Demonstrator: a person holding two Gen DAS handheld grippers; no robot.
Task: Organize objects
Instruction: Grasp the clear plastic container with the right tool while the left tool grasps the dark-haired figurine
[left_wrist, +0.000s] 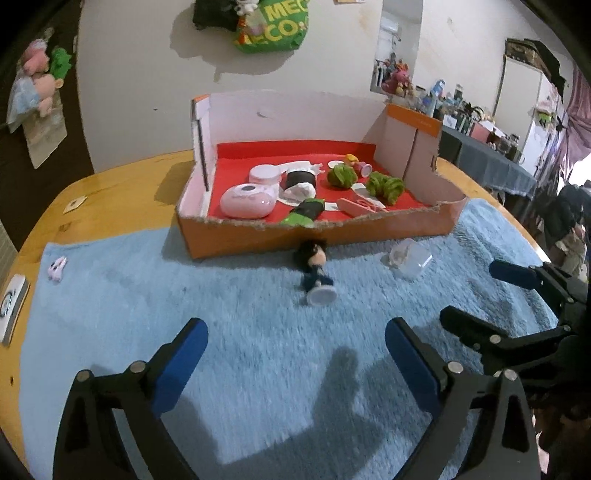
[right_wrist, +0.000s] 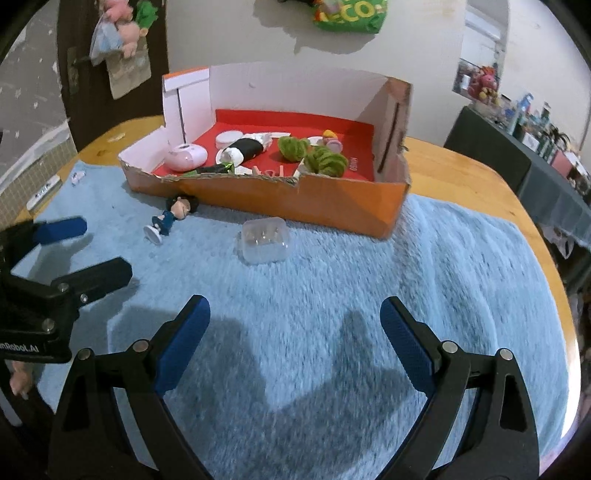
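We hold the left gripper (left_wrist: 295, 354) and right gripper (right_wrist: 295, 332) wide and empty. We judge the figurine (left_wrist: 314, 271) and clear case (right_wrist: 265, 240) remain; next, grasp one for the box (right_wrist: 332, 199).

Green bag (left_wrist: 271, 26) on the wall, blue rug (right_wrist: 369, 295) over wooden table (right_wrist: 461, 173).
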